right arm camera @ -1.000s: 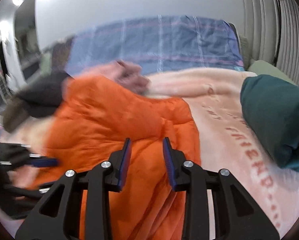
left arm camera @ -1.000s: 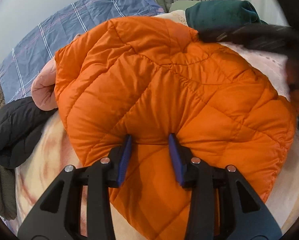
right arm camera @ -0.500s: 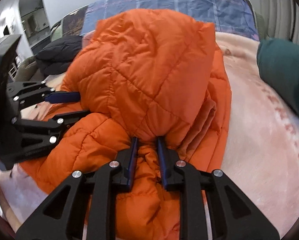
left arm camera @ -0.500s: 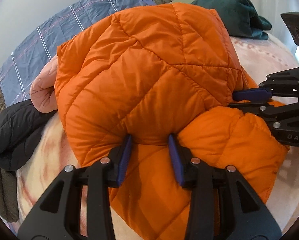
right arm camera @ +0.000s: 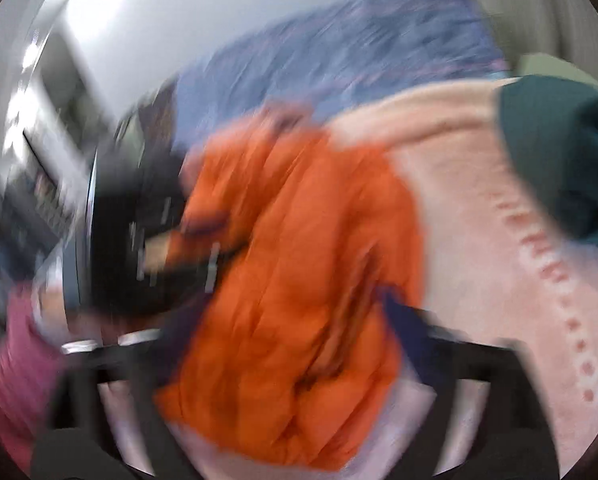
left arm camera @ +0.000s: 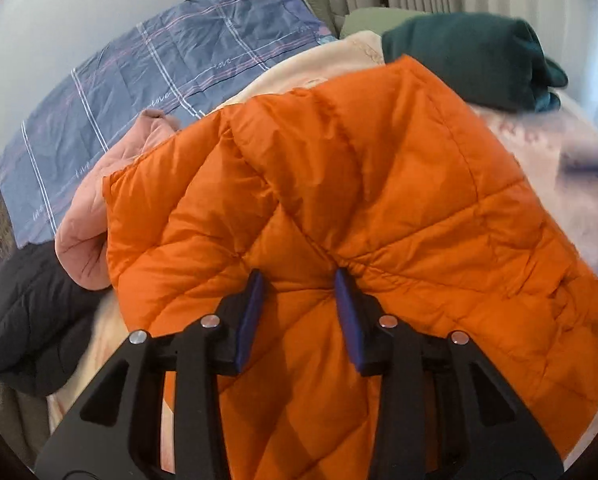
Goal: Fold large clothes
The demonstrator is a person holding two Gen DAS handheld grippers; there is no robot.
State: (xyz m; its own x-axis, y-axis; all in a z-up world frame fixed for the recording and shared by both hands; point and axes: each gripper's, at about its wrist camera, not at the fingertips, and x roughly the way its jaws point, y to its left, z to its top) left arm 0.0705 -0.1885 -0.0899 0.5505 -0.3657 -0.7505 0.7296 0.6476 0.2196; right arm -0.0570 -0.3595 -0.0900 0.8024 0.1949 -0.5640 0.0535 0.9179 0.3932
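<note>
An orange quilted jacket (left arm camera: 339, 200) lies bunched on the pale pink blanket (left arm camera: 547, 152) of a bed. My left gripper (left arm camera: 299, 284) is shut on a fold of the jacket, the fabric bulging between its blue pads. The right wrist view is badly blurred by motion. There the jacket (right arm camera: 299, 280) fills the middle, and my right gripper (right arm camera: 283, 320) looks wide apart with the jacket between its fingers. The left gripper shows as a dark blur (right arm camera: 139, 240) at the jacket's left side.
A dark green folded garment (left arm camera: 471, 64) lies at the back right. A pink garment (left arm camera: 91, 220) and a black quilted jacket (left arm camera: 31, 320) lie at the left. A blue checked quilt (left arm camera: 159, 80) covers the head of the bed.
The right gripper has let go of the jacket's fold and opened, moving fast. The raised half of the jacket has dropped flatter. The left gripper still holds its fold.
</note>
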